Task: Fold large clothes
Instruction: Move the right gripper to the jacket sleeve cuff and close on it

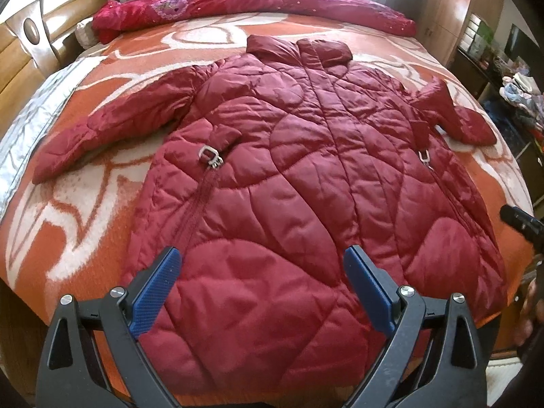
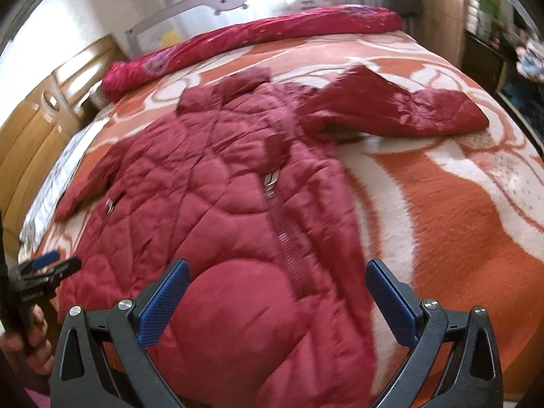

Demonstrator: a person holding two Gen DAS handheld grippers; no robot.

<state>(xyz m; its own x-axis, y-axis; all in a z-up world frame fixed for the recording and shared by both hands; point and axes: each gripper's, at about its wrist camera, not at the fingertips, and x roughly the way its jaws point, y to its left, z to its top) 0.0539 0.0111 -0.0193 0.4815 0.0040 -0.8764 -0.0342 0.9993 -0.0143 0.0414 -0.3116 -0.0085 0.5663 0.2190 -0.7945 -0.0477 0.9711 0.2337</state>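
Observation:
A large dark red quilted coat [image 1: 289, 156] lies flat and face up on the bed, collar at the far end, both sleeves spread out. It also shows in the right wrist view [image 2: 210, 204]. My left gripper [image 1: 261, 261] is open and empty, above the coat's hem near its left side. My right gripper [image 2: 277, 275] is open and empty, above the hem's right side by the pocket zipper [image 2: 285, 238]. The right gripper's tip shows at the left view's right edge [image 1: 520, 219]. The left gripper shows at the right view's left edge [image 2: 44, 272].
The bed has an orange and white blanket [image 1: 85, 210]. A rolled red quilt [image 1: 238, 6] lies along the far edge. A wooden headboard [image 1: 30, 44] stands at the left. Shelves with clutter [image 1: 510, 78] stand at the right.

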